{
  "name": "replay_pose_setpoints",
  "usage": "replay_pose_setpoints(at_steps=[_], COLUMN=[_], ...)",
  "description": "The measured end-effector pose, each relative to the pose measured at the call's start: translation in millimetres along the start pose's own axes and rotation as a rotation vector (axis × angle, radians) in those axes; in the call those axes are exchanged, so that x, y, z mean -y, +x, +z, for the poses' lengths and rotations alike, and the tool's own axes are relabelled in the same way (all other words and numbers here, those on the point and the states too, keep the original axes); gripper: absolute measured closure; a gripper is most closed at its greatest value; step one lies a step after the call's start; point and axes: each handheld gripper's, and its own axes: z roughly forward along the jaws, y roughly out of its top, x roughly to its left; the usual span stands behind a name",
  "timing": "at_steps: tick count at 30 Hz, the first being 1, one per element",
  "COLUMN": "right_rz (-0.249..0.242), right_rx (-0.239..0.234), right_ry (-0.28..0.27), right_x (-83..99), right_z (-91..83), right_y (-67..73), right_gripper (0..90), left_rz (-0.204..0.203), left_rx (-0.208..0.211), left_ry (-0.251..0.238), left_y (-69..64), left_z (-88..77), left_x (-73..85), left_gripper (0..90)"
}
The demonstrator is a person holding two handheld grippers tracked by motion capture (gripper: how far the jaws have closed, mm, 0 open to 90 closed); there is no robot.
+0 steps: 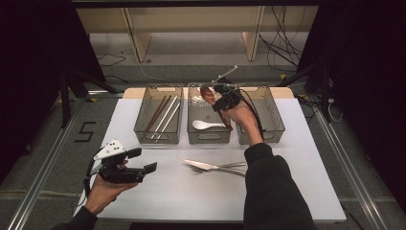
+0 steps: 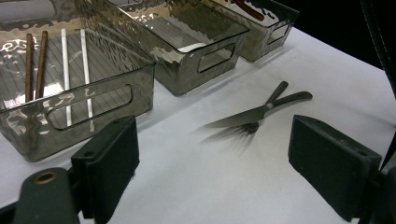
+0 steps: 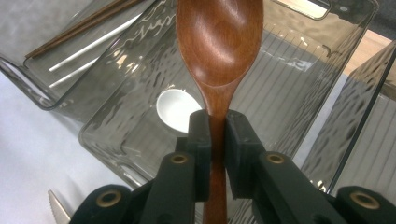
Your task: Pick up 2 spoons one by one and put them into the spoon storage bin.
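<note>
Above the middle bin [image 1: 209, 135], the wooden spoon [image 3: 218, 46] is clamped by its neck in the right gripper [image 3: 218, 123]; the left gripper [image 2: 212, 163] is held open and empty. The spoon should be lowered level beside the white spoon [image 3: 173, 110] before release

The spoon [image 3: 218, 46] is smooth, polished brown wood; the bins [image 3: 299, 70] are rippled, glossy smoked plastic; the knife [image 2: 259, 112] is shiny metal; the table [image 2: 196, 177] is matt white.
</note>
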Motion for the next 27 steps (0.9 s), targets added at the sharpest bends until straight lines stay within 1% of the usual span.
replay_pose_setpoints(at_steps=[1,2,8,11,12,13,17,20,21,23,25,27], right_rz=[0.006,-0.003,0.000,0.005,0.001,0.001,0.003,-0.003,-0.003,0.012,0.017,0.013], right_rx=[-0.002,0.000,0.008,0.013,0.014,0.015,0.021,0.030,0.028,0.028,0.026,0.024], right_ry=[0.000,-0.004,0.009,0.008,0.010,0.011,0.025,0.023,0.019,0.010,0.013,0.014], right_x=[-0.9,-1.5,-6.4,-9.0,-9.5,-10.0,-11.1,-11.2,-11.4,-12.1,-12.0,-11.2], right_z=[0.7,2.1,7.8,10.1,10.9,12.1,17.6,21.5,22.4,23.8,24.0,22.7], right_y=[0.5,0.3,1.0,0.7,0.7,0.8,1.3,1.6,1.4,1.3,2.0,2.6], right_gripper=[82.1,82.1,82.0,81.9,81.8,81.7,81.4,80.6,78.4,70.6,65.0,61.9], left_rz=[0.000,0.000,0.001,-0.001,0.004,0.000,0.006,0.005,0.004,0.006,0.005,0.006], left_rx=[0.000,-0.001,-0.001,0.000,0.001,0.001,0.001,0.000,0.000,0.001,0.000,0.000], left_ry=[0.001,0.001,-0.002,-0.002,0.001,-0.002,-0.004,-0.002,-0.002,-0.002,-0.002,0.000], left_y=[0.1,0.1,-0.4,-0.7,-0.5,-1.0,-1.4,-1.3,-1.3,-1.3,-1.4,-1.3], left_z=[0.0,0.1,0.2,0.6,0.4,0.6,0.3,0.4,0.4,0.3,0.5,0.5], left_x=[0.0,0.0,0.0,0.0,-0.1,-0.1,-0.3,-0.1,0.0,-0.1,0.0,0.0], left_gripper=[15.7,15.7,15.7,15.7,15.7,15.7,15.7,15.7,15.7,15.7,15.7,15.7])
